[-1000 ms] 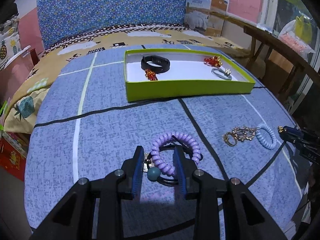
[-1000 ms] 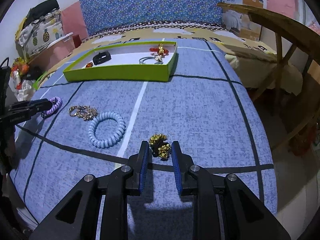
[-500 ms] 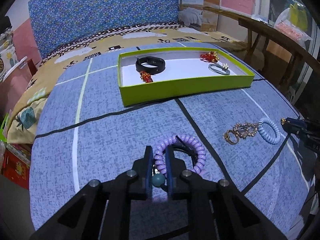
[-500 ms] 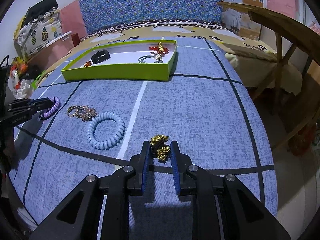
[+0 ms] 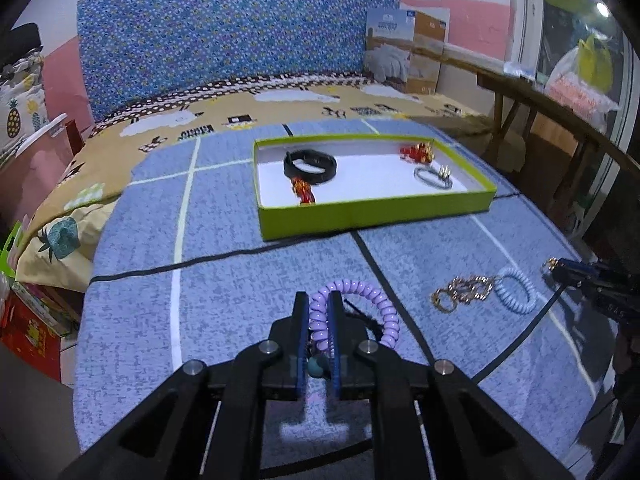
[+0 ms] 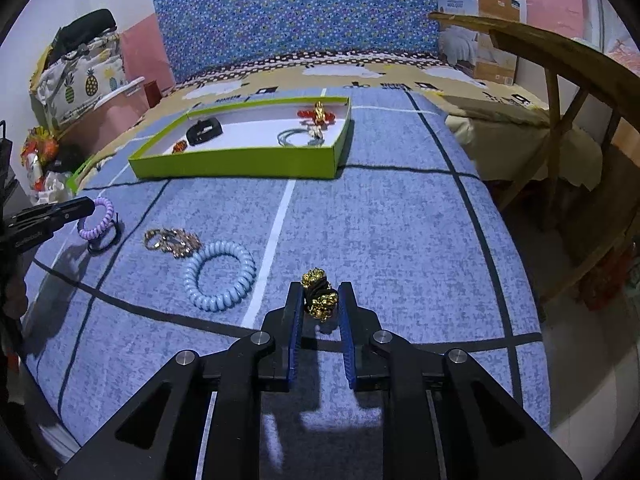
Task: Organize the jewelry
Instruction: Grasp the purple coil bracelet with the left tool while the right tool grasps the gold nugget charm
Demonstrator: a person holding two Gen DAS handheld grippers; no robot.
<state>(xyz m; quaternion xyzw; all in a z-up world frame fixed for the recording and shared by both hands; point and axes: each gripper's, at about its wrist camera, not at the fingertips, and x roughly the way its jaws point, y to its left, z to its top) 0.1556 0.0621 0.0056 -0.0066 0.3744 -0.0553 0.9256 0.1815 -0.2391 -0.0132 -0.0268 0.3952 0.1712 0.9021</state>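
My left gripper (image 5: 318, 300) has its jaws closing, and the pads press on the near side of a purple coil bracelet (image 5: 384, 308) with a teal bead (image 5: 316, 368). The bracelet hangs slightly raised over a black band (image 6: 106, 242) on the blue bedspread. My right gripper (image 6: 319, 290) is also closing, and its pads touch both sides of a gold and black charm (image 6: 322, 304). A pale blue coil bracelet (image 6: 220, 276) and a gold chain (image 6: 172, 240) lie between the two grippers. The green tray (image 5: 372, 214) further back holds a black wristband (image 5: 310, 164), red charms and a silver ring (image 5: 432, 176).
A wooden frame (image 6: 560, 92) stands past the bed's right edge. Bags and boxes (image 6: 76, 76) crowd the floor on the left. A blue patterned headboard (image 5: 240, 40) rises behind the tray. Open bedspread lies between the tray and the loose jewelry.
The left jaws went from wide open around the purple bracelet to pinching it, and the gripper rose a little. The right jaws narrowed onto the gold charm.
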